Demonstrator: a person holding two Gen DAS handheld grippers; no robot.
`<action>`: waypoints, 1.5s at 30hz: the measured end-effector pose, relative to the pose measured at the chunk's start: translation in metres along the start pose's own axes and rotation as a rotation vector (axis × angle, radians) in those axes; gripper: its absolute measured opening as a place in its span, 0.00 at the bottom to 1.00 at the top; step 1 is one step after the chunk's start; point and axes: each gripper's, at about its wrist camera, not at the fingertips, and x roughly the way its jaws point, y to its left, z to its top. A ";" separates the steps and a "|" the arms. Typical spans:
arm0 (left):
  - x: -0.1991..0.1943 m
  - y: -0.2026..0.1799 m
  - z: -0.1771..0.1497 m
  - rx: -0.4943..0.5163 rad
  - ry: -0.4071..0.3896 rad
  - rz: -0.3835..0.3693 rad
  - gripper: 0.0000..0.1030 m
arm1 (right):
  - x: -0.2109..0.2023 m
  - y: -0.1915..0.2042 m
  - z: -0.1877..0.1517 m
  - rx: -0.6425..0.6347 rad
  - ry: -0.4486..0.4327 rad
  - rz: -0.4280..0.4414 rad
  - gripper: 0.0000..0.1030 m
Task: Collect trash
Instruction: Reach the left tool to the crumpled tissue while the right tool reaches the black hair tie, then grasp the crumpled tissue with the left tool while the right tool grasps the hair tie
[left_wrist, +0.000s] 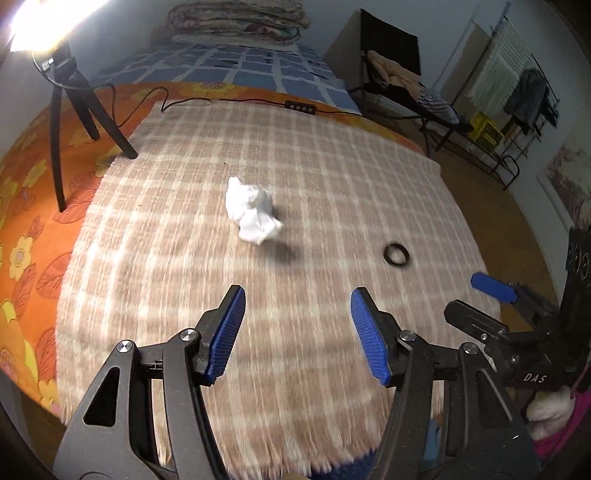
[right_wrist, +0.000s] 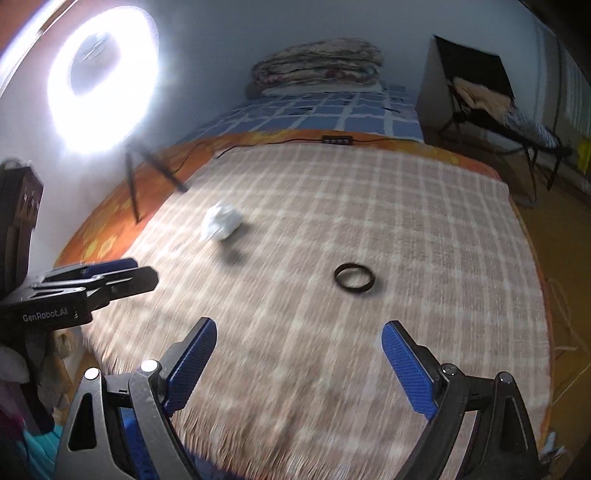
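- Step: approach. Left hand-held gripper (left_wrist: 297, 332) and right hand-held gripper (right_wrist: 299, 365) both released, empty, above the bed (left_wrist: 332, 177).
- Next: close on crumpled paper (left_wrist: 253, 212); black ring (right_wrist: 354, 278), possibly tape, lies apart.

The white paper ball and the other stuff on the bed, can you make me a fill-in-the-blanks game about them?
1. The crumpled paper ball is the colour ____.
2. The black ring lies on the checked ____, to the right of the paper ball.
3. The left gripper and right gripper both have their jaws ____ and hold nothing.
4. The gripper pads are the colour ____.

Missing words: white; blanket; open; blue
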 end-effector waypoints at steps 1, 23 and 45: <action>0.007 0.004 0.007 -0.020 0.006 -0.002 0.59 | 0.004 -0.005 0.003 0.013 0.001 0.003 0.90; 0.093 0.044 0.063 -0.112 0.036 0.084 0.57 | 0.111 -0.024 0.035 0.017 0.156 -0.079 0.75; 0.063 0.020 0.051 -0.005 -0.011 0.088 0.13 | 0.074 -0.039 0.030 0.015 0.083 -0.090 0.15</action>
